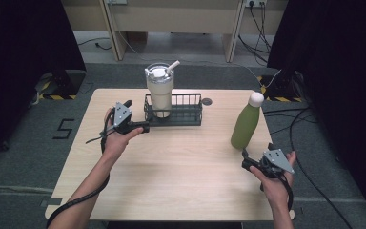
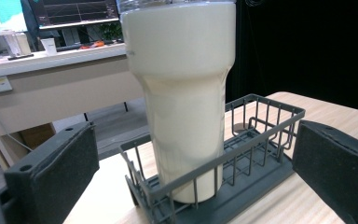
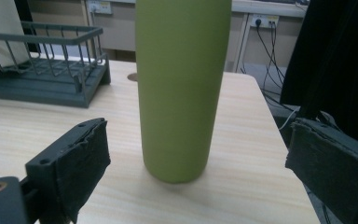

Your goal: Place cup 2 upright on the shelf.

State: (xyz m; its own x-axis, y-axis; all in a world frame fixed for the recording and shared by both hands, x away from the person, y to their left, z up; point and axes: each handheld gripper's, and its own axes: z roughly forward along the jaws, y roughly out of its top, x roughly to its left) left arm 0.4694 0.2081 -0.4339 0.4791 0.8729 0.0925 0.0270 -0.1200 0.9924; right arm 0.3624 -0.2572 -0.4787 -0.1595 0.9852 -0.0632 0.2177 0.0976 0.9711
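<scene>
As we count, 1 green bottle [image 1: 246,125], 1 cream tumbler [image 1: 160,90] in 1 wire rack [image 1: 187,117]. Bottle stands right of rack, just ahead of our right gripper [image 1: 246,159], jaws spread, not touching. Left gripper [image 1: 136,116] spread too, by rack's left end.

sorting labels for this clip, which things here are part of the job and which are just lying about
In the job:
cream steel tumbler with straw lid
dark wire rack
tall green metal bottle with white cap
left gripper
right gripper

Lying about:
loose black cables on the floor

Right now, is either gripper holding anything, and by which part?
Nothing is held: the left gripper and right gripper are both open, short of tumbler and green bottle.
</scene>
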